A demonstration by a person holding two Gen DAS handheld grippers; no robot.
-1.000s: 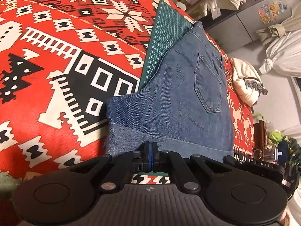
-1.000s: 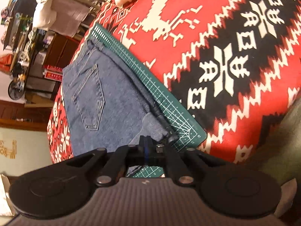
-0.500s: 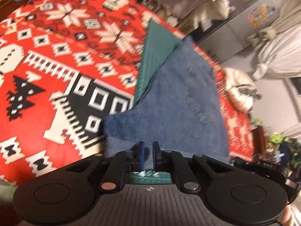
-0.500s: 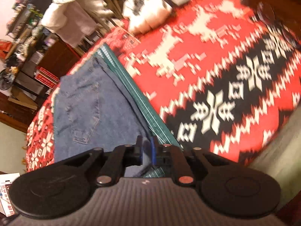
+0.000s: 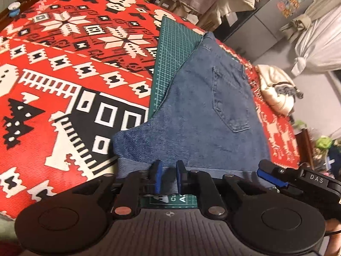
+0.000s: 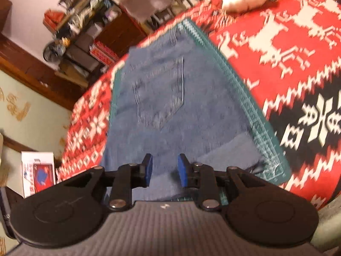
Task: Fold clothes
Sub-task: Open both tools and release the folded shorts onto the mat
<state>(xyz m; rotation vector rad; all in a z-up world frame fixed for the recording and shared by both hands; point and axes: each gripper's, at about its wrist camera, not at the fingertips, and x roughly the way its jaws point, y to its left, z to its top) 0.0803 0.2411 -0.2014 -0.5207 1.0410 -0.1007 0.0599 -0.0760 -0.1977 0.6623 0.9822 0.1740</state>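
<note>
Covering the table, a red patterned cloth (image 5: 64, 68) carries a green mat (image 5: 170, 49) with jeans (image 5: 202, 111) folded on it, long axis running away from both grippers. Left gripper (image 5: 166, 176) and right gripper (image 6: 164, 169) hang parted and empty at the near folded edge, about equally near.

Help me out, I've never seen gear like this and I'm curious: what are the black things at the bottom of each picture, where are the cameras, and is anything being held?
Each picture comes from a fisheye camera mounted on a hand-held two-finger gripper, looking forward along its fingers. A person carries one in each hand; there is no robot arm. The left gripper and the right gripper both have their blue-padded jaws apart, holding nothing. Ahead lie folded denim shorts on a green cutting mat, which rests on a red patterned blanket. In the left view, the right gripper shows at the lower right.
</note>
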